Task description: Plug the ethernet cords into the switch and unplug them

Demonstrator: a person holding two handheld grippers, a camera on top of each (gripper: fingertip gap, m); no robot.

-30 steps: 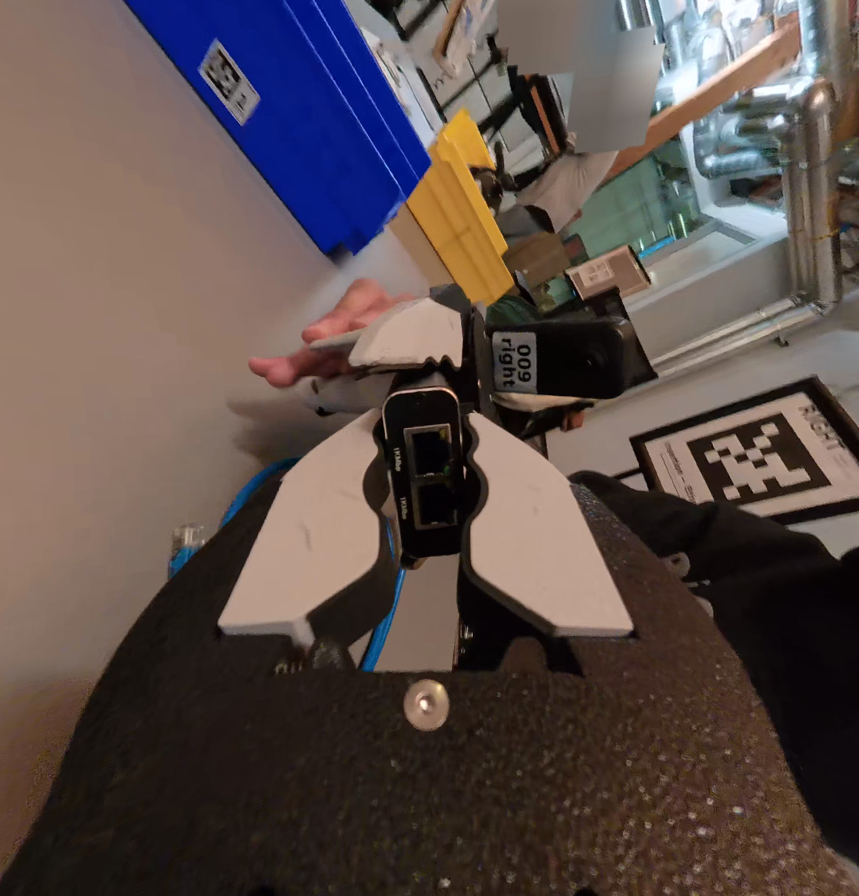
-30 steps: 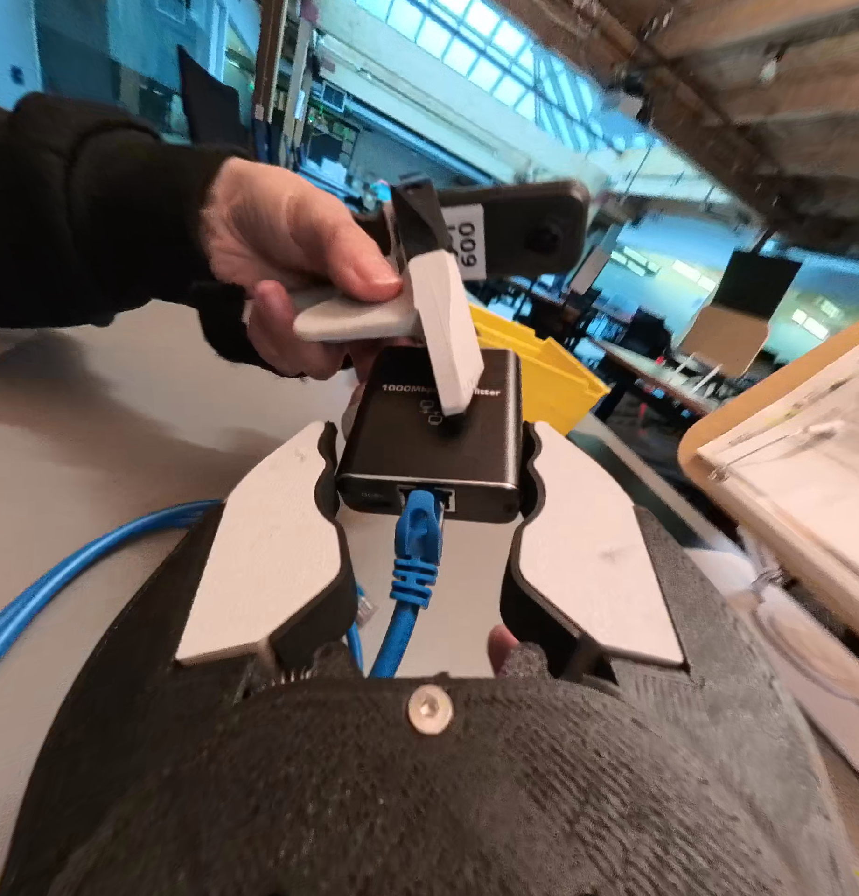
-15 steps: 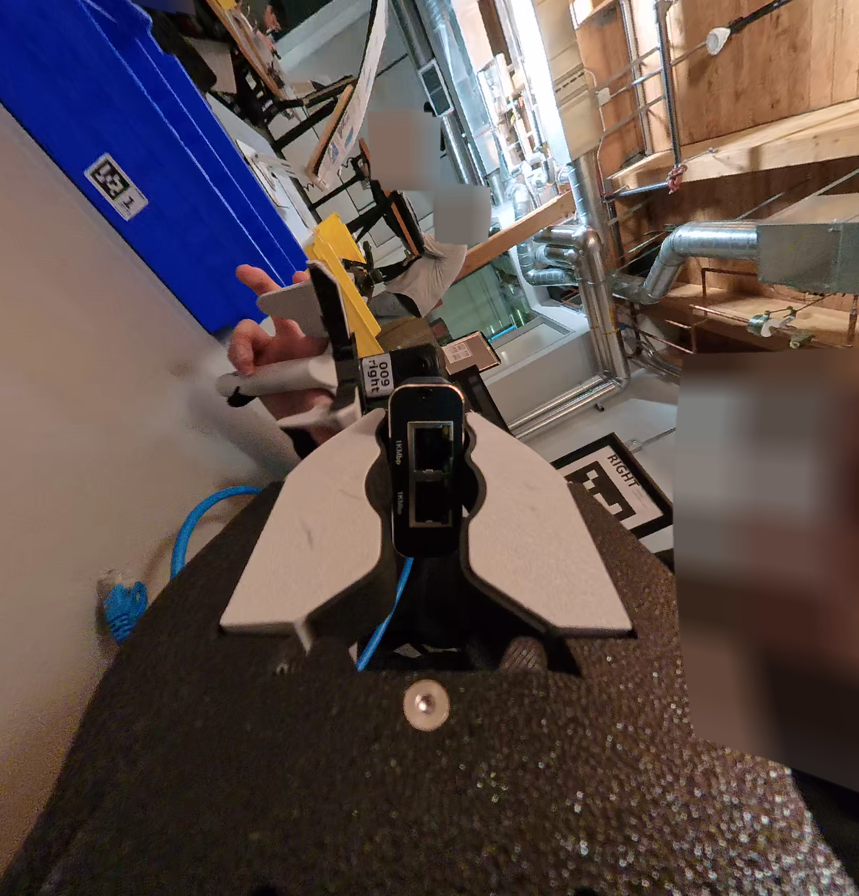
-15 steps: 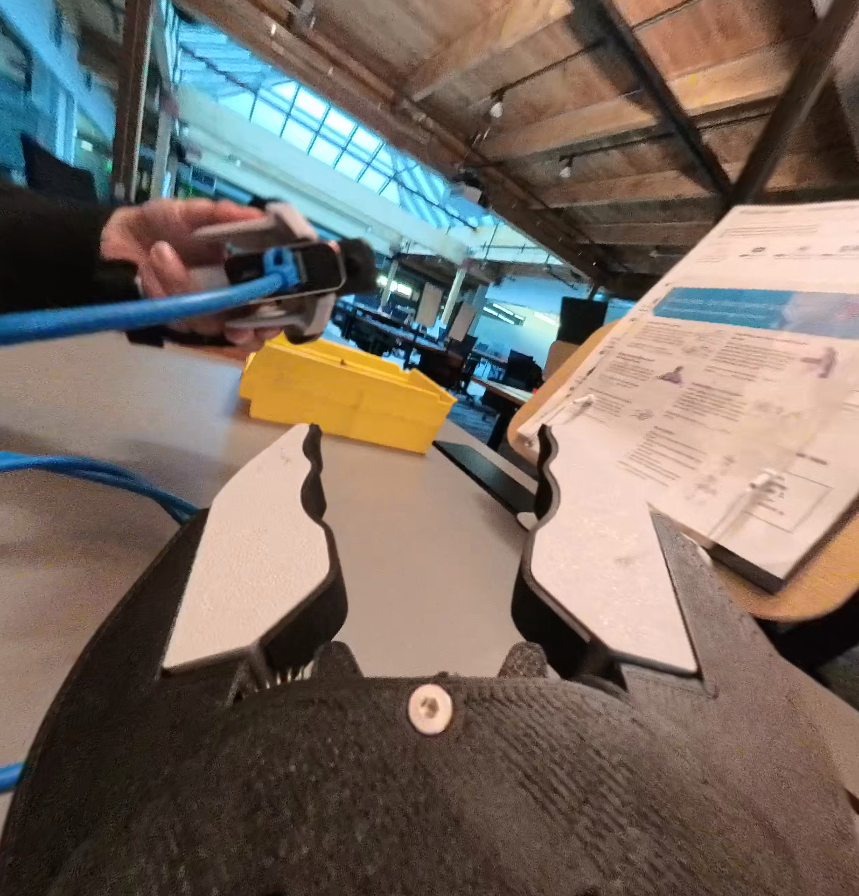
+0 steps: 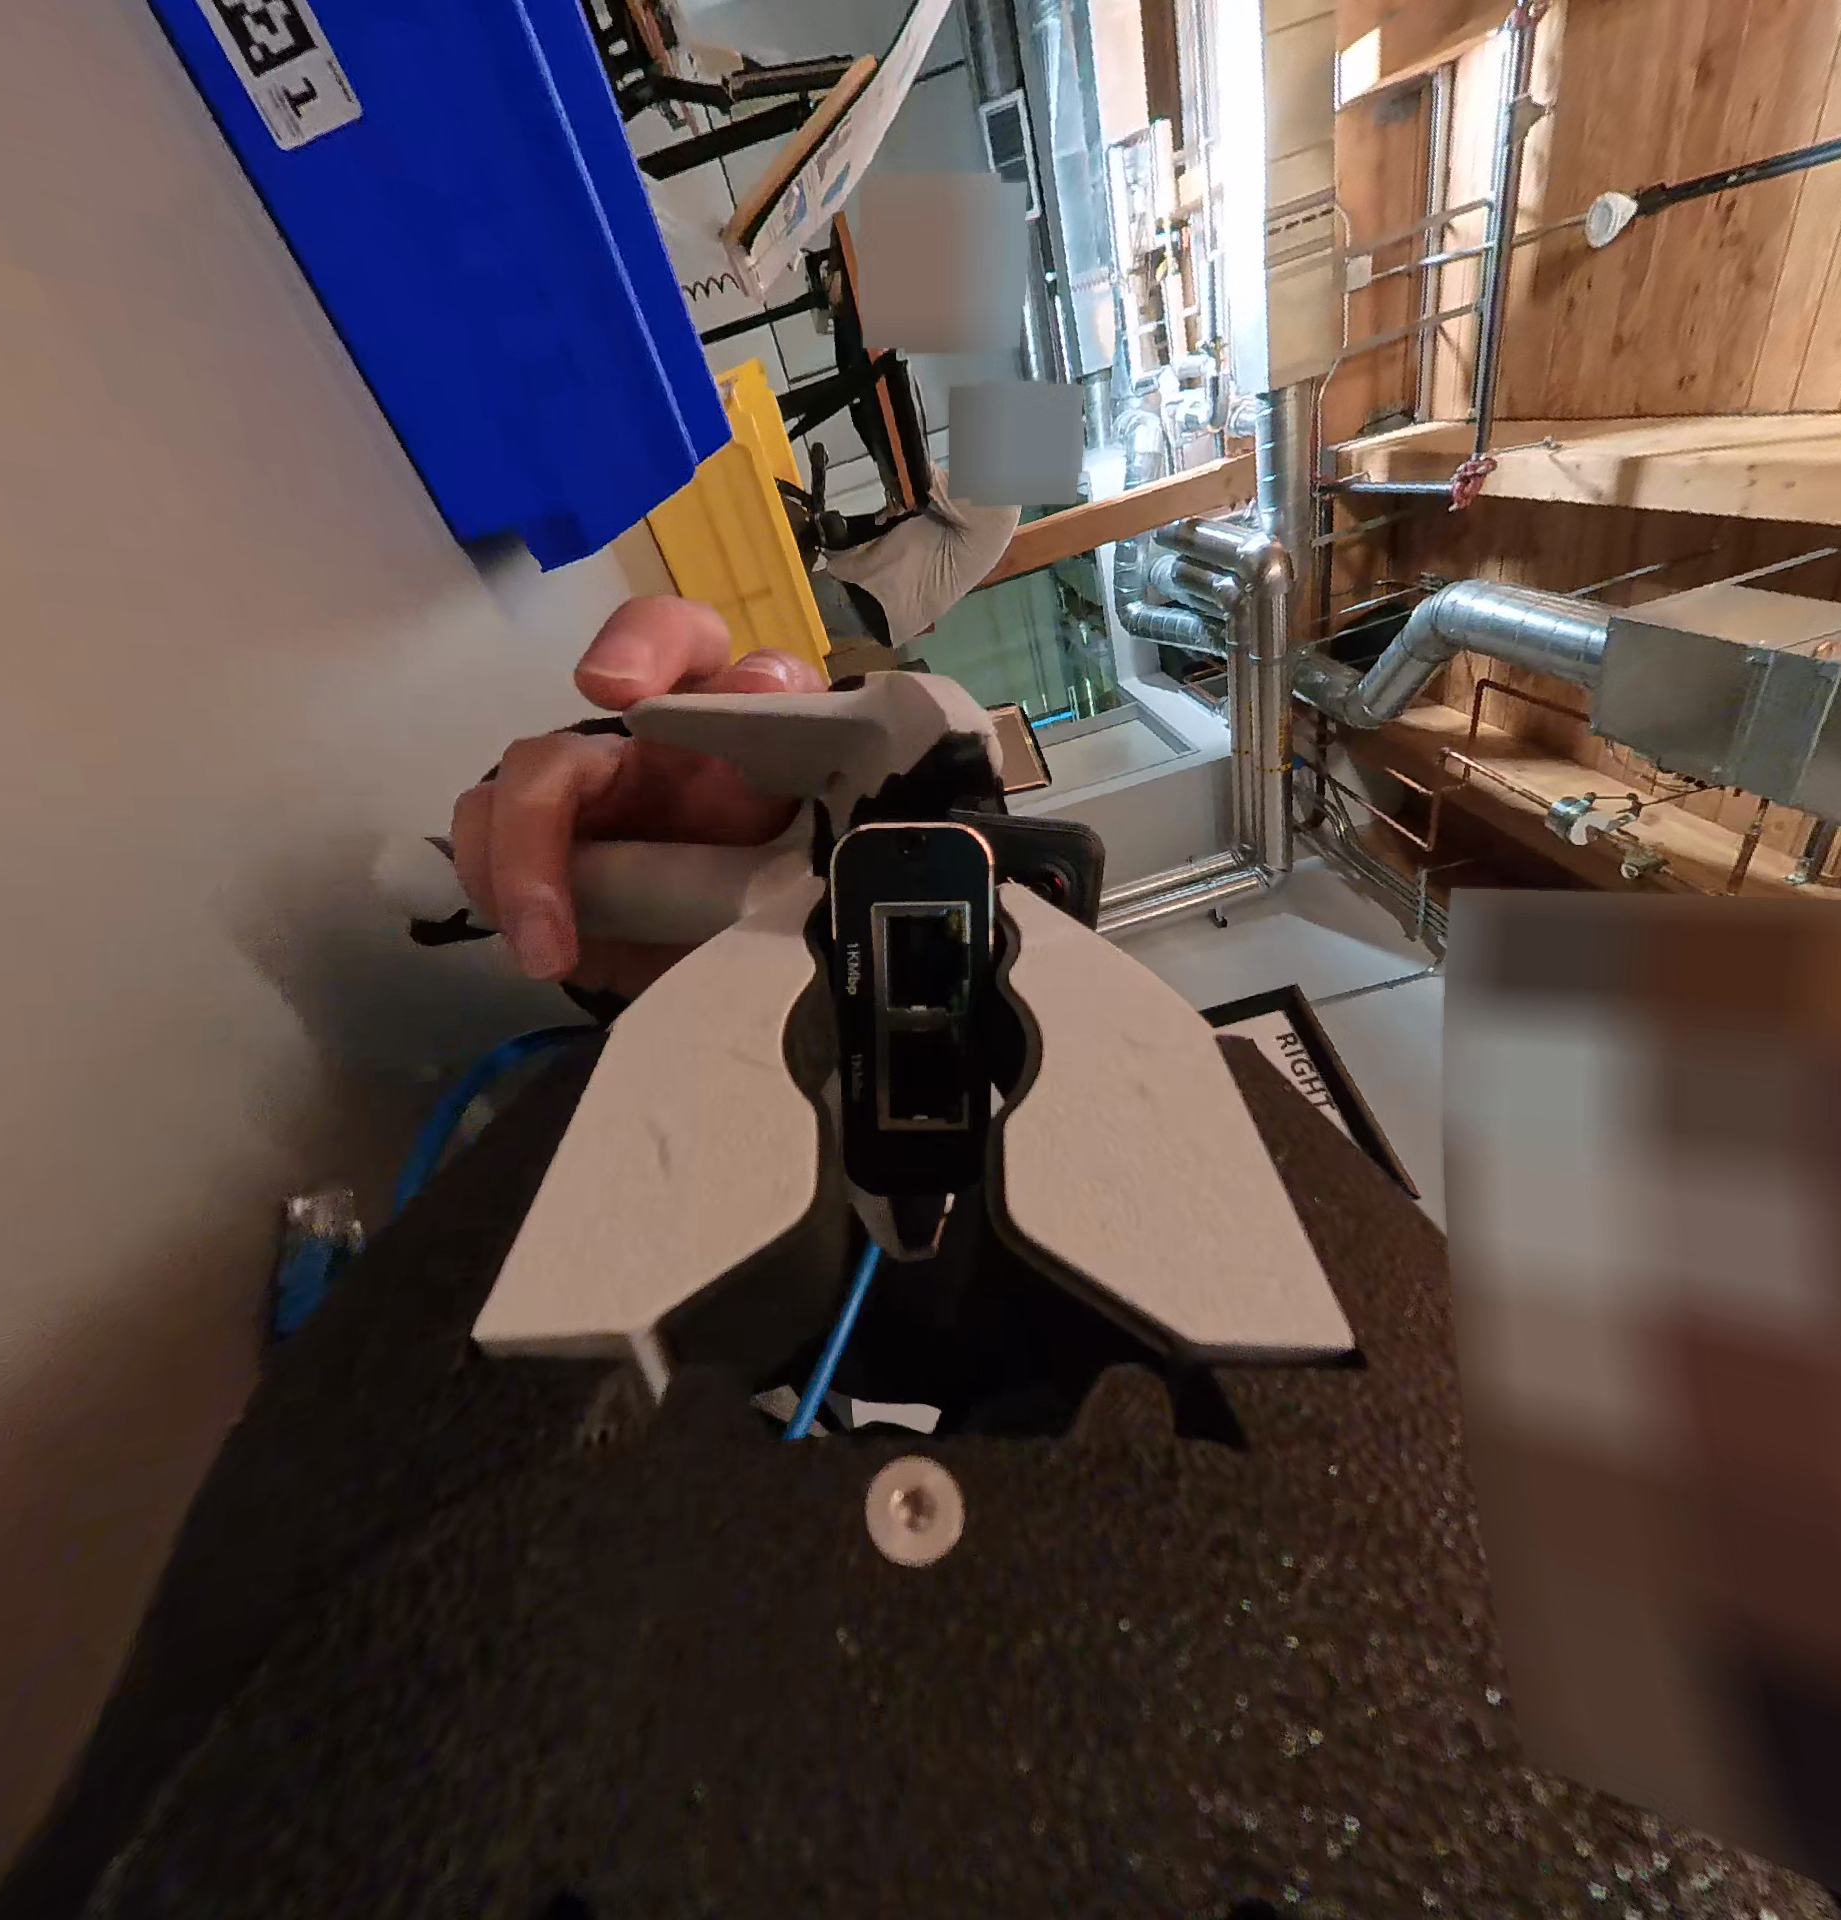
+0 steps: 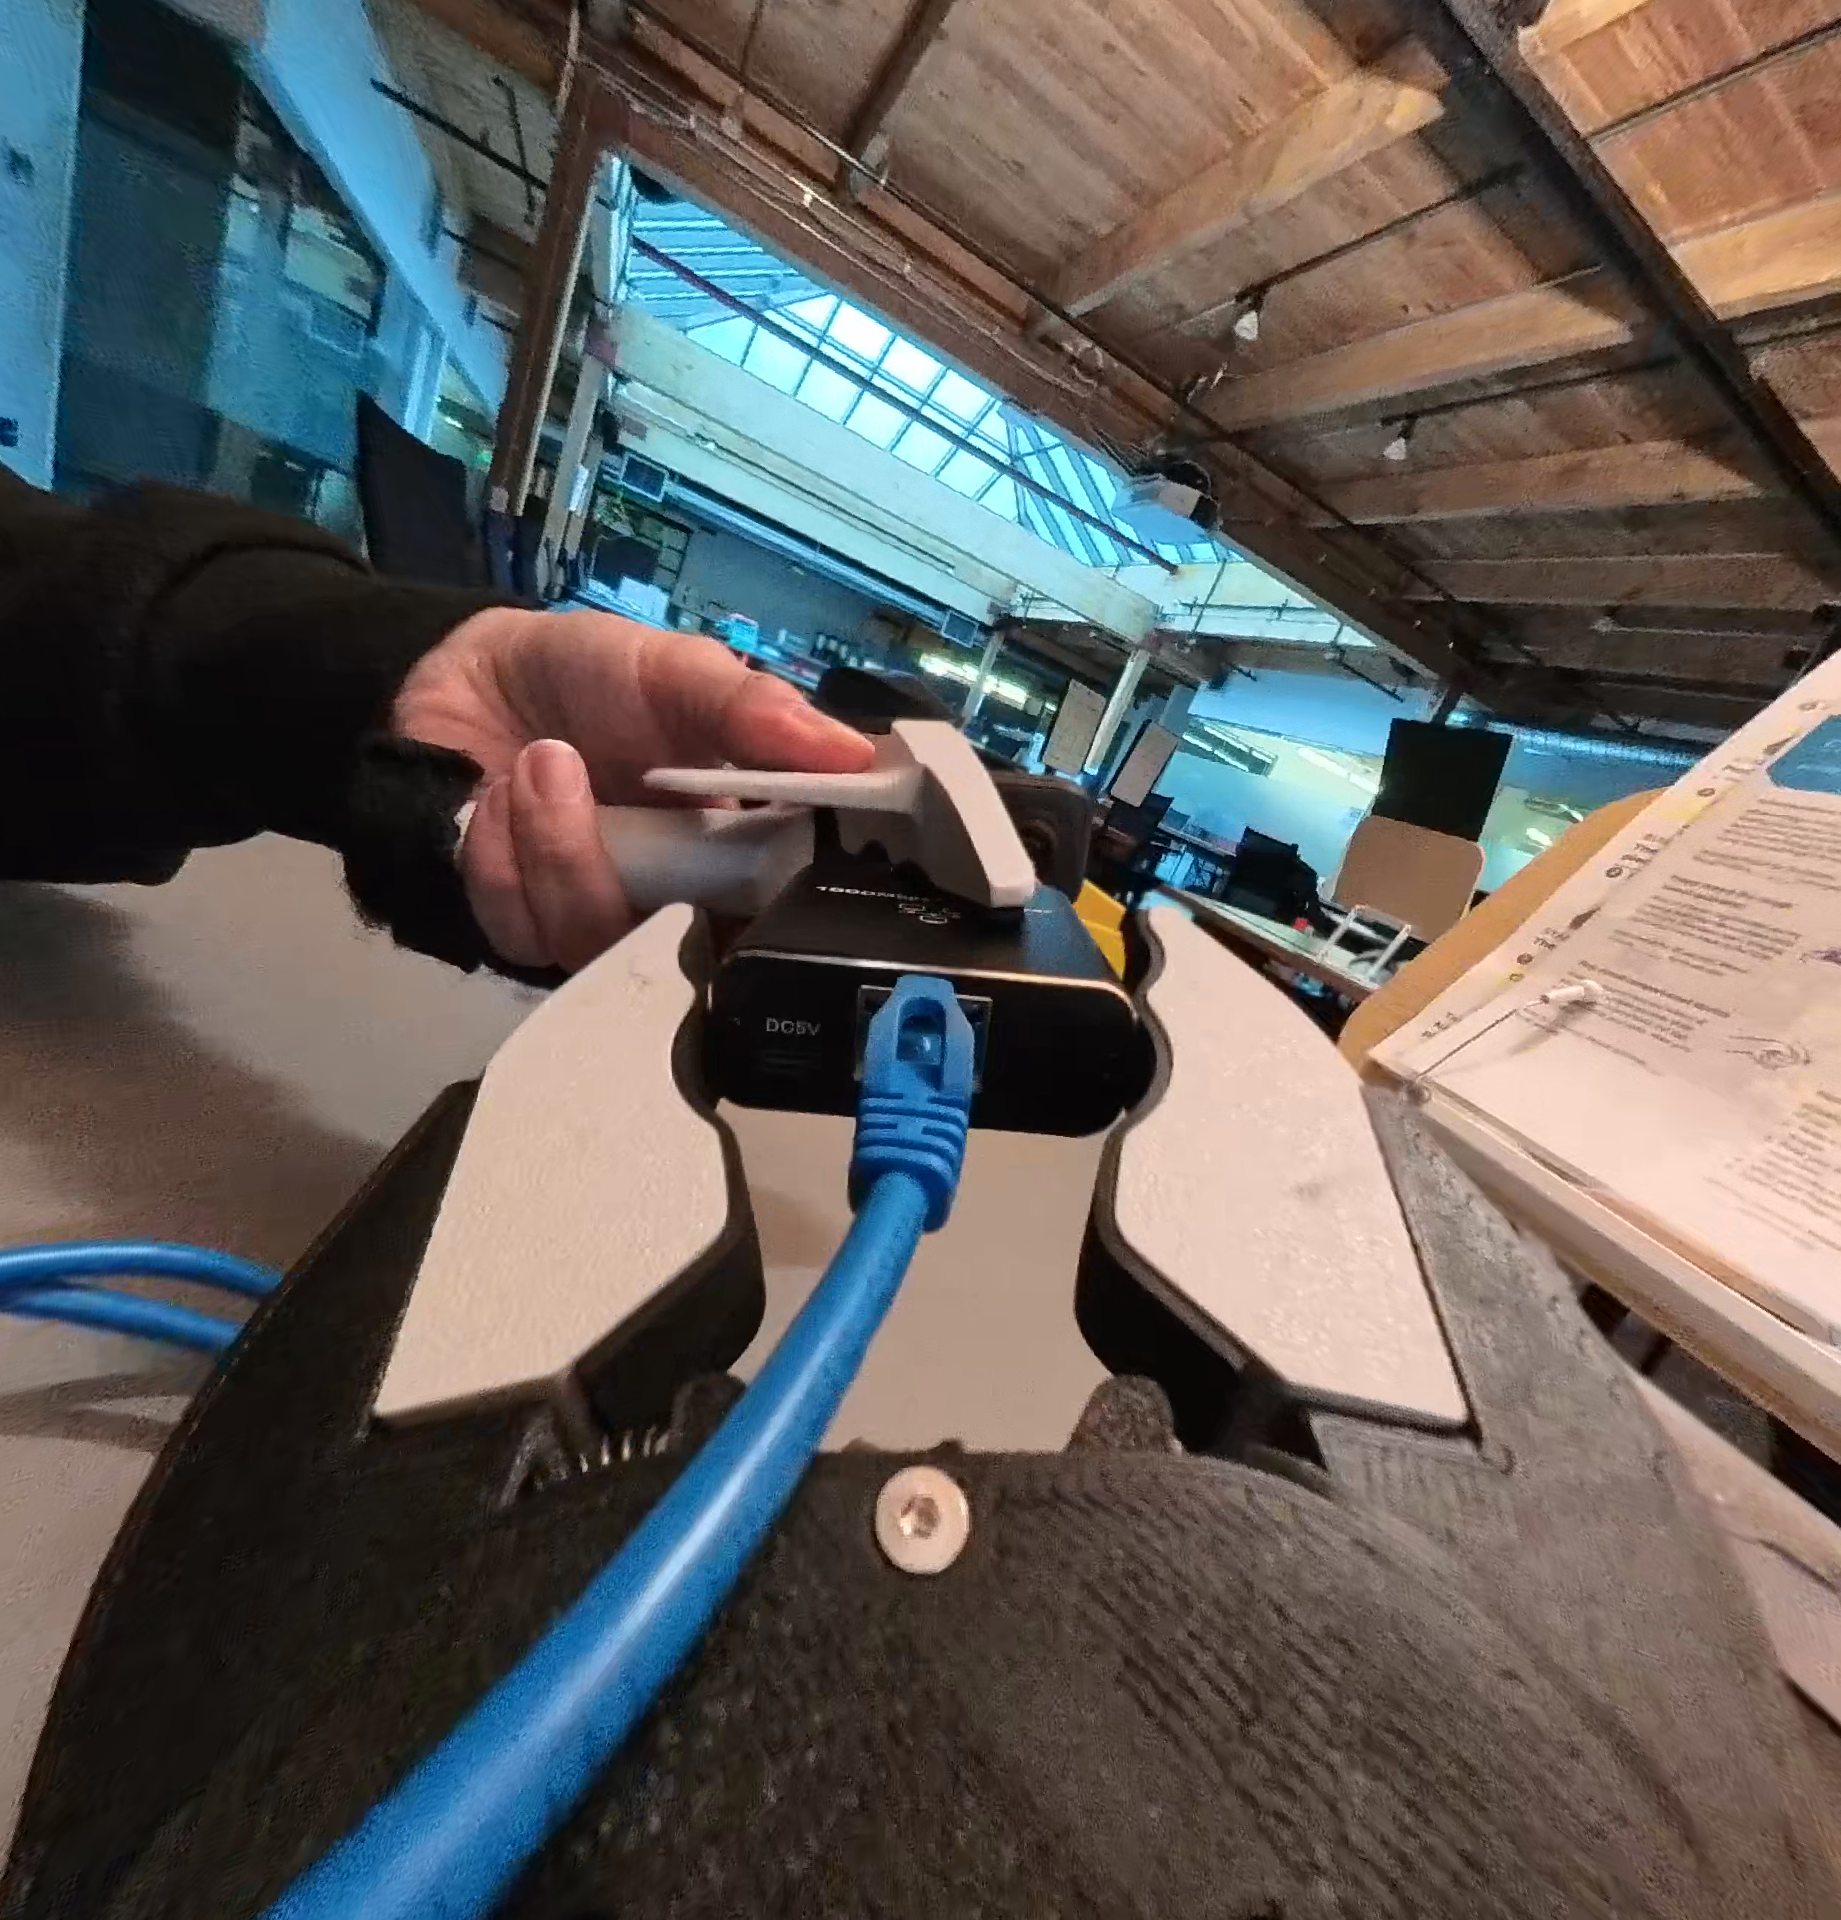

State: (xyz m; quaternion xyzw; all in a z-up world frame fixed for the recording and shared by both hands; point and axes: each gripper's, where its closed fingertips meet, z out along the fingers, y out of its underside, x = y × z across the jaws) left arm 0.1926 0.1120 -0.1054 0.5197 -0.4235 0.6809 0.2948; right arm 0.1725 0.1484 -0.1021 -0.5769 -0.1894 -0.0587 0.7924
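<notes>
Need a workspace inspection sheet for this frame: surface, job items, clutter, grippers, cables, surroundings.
Surface: grey table, cords lying on it.
Job's things: black switch; blue ethernet cord plugged into one face; two ports on the opposite face are empty.
Clutter: blue bin, yellow bin, instruction sheet.
Grippers: left gripper shut on switch; right gripper flanks switch, grip unclear.
Cables: loose blue plug on table.
Surroundings: wooden ceiling, metal ducts.

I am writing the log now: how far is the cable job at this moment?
Done: one blue cable sits plugged into the switch. In hand: the left gripper clamps the switch; the right gripper flanks it. Left: two ports are empty, then unplugging.
</notes>
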